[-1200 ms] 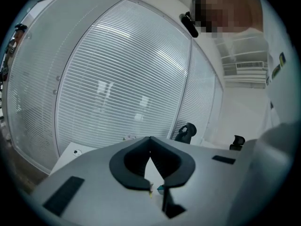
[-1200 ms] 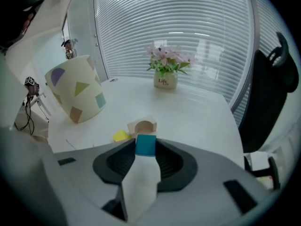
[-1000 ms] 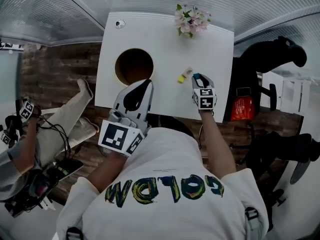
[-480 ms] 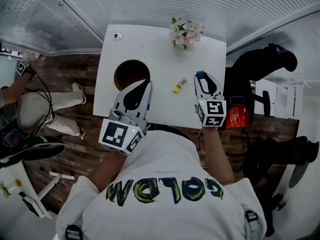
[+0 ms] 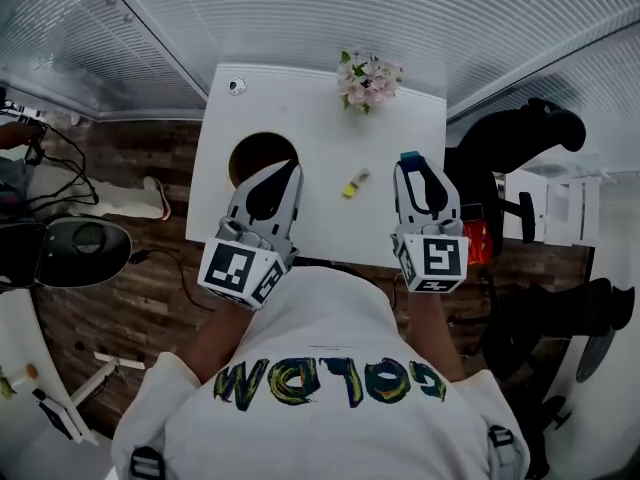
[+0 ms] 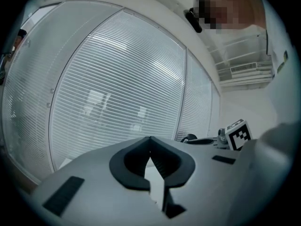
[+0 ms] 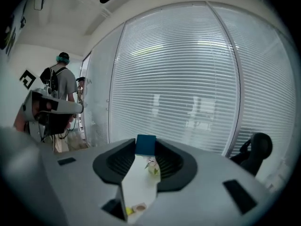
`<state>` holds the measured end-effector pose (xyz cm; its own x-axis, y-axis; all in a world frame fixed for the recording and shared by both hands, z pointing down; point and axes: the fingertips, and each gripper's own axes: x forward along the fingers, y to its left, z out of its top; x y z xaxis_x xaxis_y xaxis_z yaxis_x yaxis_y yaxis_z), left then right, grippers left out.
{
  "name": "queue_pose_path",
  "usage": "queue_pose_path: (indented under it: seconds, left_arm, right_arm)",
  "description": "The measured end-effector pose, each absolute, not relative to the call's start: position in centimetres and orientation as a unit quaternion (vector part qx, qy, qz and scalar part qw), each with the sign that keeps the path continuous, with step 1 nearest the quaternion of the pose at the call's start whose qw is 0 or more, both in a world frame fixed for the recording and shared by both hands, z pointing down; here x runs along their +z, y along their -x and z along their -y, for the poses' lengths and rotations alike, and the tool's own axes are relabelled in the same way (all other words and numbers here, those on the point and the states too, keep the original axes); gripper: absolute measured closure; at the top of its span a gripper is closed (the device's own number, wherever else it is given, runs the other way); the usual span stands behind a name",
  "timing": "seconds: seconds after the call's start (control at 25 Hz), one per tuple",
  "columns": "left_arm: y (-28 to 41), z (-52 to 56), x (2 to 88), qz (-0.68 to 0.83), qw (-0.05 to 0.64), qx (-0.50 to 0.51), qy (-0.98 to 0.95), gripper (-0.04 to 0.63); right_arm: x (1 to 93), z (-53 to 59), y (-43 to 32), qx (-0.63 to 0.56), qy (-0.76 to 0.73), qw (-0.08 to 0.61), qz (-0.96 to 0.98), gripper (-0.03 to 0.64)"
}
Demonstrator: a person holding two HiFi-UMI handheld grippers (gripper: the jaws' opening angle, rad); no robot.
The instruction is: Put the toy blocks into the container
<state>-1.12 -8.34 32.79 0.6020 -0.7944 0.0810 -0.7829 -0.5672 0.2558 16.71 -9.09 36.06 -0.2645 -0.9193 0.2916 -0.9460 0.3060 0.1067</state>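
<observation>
A white table point(image 5: 320, 118) carries a round brown container point(image 5: 262, 156) at its left. A yellow block point(image 5: 350, 185) lies mid-table with a small beige piece point(image 5: 361, 175) beside it; both also show low in the right gripper view, the yellow block point(image 7: 126, 212) at the near end of the jaw gap. My right gripper point(image 5: 410, 162) hovers right of them, shut on a blue block point(image 5: 410, 156), which sits between the fingertips point(image 7: 146, 145). My left gripper point(image 5: 288, 167) hangs over the container's near right rim, its jaws shut with nothing in them point(image 6: 149, 139).
A pink flower bunch point(image 5: 368, 76) stands at the table's far edge, and a small round grey object point(image 5: 237, 85) at its far left corner. A black office chair point(image 5: 530, 128) and an orange-red thing point(image 5: 478, 240) are right of the table. A black round seat point(image 5: 75, 253) is at the left.
My right gripper, with the blue block in it, has drawn away to the right of the yellow block. The left gripper has hardly moved. The person at the left has left the view.
</observation>
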Motion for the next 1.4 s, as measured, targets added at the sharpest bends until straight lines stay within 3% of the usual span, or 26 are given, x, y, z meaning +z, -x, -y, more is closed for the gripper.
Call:
queue_pose_path:
  seconds: [0.32, 1.0, 1.4]
  left_arm:
    - [3.2, 8.0, 32.3, 0.469, 0.126, -0.021, -0.874, 0.586]
    - [12.8, 4.8, 32.8, 0.572, 0.125, -0.030, -0.810, 0.586]
    - [13.3, 4.5, 32.7, 0.570, 0.124, -0.034, -0.812, 0.586]
  right_arm:
    - [34.9, 9.5, -14.3, 0.044, -0.562, 0.136, 0.815, 0.477]
    - [34.0, 9.3, -0.7, 0.021, -0.419, 0.129, 0.899, 0.477]
    - [43.8, 11.5, 6.2, 0.041, -0.323, 0.218, 0.920, 0.476]
